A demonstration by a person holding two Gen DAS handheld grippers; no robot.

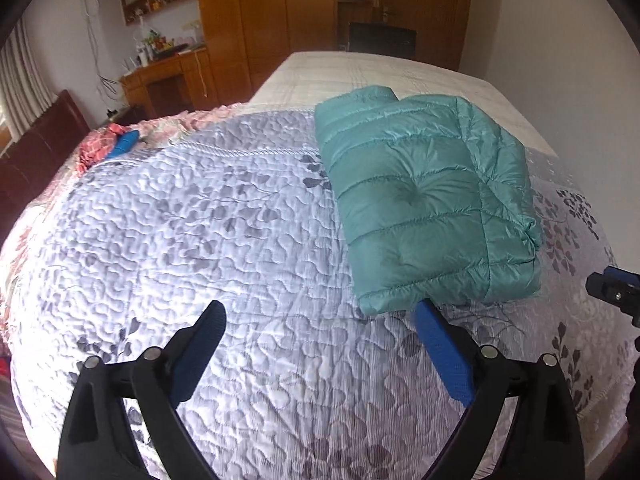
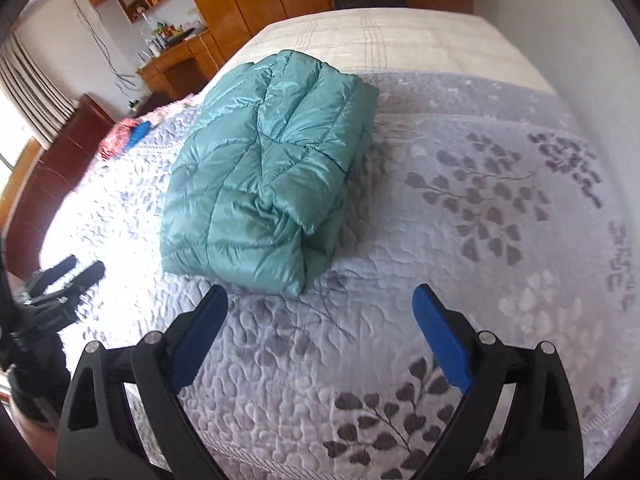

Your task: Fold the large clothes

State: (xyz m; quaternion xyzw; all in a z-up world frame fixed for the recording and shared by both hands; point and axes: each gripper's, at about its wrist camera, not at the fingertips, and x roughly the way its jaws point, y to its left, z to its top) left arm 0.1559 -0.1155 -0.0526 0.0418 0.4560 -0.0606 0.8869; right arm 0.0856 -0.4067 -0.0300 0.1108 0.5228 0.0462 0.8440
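Teal puffer jacket (image 1: 424,204) folded into a compact bundle, lying flat on the grey leaf-print quilt (image 1: 224,216) on the bed, toward its right side. Nothing touching it. Left gripper (image 1: 320,312) released, blue pads wide apart, only quilt between them, hovering just near of the jacket's near-left corner. Right gripper (image 2: 320,296) also released, empty, near of the bundle's near edge, angled down at the quilt. Far left on the bed: a pink floral cloth (image 1: 102,140) with a blue object on it. Wooden cabinets (image 1: 256,20) beyond, far side.
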